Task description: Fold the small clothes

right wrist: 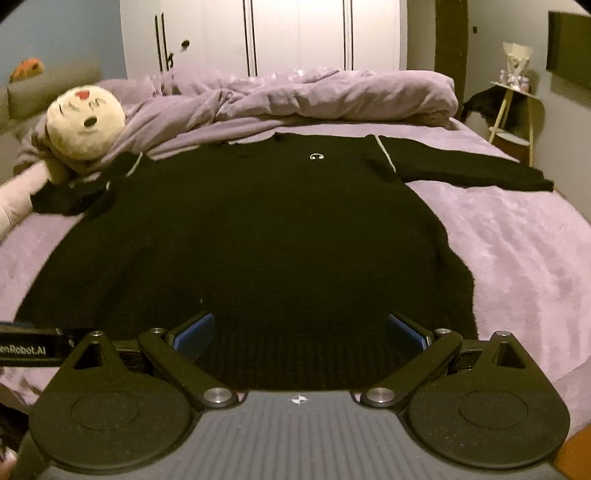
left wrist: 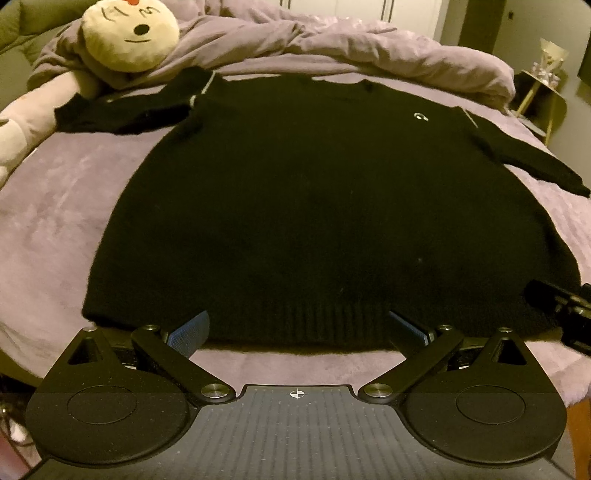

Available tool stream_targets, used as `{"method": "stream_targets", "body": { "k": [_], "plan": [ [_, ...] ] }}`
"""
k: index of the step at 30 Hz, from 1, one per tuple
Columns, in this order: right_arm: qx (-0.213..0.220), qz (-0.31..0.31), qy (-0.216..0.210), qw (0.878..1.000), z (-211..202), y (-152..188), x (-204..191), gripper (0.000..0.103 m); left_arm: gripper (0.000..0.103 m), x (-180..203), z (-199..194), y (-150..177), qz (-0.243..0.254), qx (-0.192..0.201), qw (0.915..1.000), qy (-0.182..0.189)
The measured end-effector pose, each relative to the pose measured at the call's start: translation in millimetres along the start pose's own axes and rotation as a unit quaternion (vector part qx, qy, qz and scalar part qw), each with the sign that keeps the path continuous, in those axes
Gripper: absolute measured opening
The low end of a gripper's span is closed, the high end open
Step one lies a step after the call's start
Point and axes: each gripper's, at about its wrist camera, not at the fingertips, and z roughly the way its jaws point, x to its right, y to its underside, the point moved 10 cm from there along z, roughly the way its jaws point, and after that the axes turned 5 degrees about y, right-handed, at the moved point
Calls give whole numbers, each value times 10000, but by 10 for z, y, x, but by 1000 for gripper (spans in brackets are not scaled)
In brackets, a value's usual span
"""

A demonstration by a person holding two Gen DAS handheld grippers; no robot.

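Observation:
A black knit sweater (left wrist: 295, 206) lies flat on the purple bed, hem toward me, both sleeves spread out to the sides. It also shows in the right wrist view (right wrist: 266, 236), with a small white logo on the chest. My left gripper (left wrist: 299, 328) is open, its blue pads just above the ribbed hem left of middle. My right gripper (right wrist: 301, 332) is open over the hem further right. The right gripper's body shows at the right edge of the left wrist view (left wrist: 565, 306), and the left gripper's body shows in the right wrist view (right wrist: 33, 347).
A cream-faced plush toy (left wrist: 129, 33) lies at the far left by the left sleeve. A bunched purple duvet (right wrist: 314, 96) lies behind the collar. A small side table (right wrist: 517, 114) stands at the far right and white wardrobes (right wrist: 258, 37) behind the bed.

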Motion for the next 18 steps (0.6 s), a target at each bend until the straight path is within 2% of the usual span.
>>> {"method": "stream_targets", "body": {
  "k": [4,8,11,13,14,15,16,17,18],
  "plan": [
    [172,351,-88,9992,165,-133,239,99,103,18,75,-96,34,-7,10000,-90],
    [350,553,-204,9976,357,-337,465,99,103,81,190,-416,62,148,9997,-158],
    [185,827,-283,9960,796,-471,718,99,103,165,345,-708,36,280,9994,-183],
    [103,915,-282,9954,900,-467,780,99,103,235,505,-919,22,362,9991,-200],
    [-377,1221,-267,9914,1177,-372,936,99,103,280,614,-1043,14,404,9990,-215],
    [-682,1440,-350,9866,1292,-298,996,99,103,331,722,-1147,18,437,9988,-212],
    [-807,1644,-571,9814,1368,-240,1039,99,103,380,816,-1235,32,463,9987,-201],
    [-680,1699,-779,9800,1373,-242,1070,99,103,445,934,-1342,67,518,9985,-187],
    [-781,1543,-925,9806,1404,-236,1061,99,103,519,1078,-1479,117,617,9978,-186]
  ]
}}
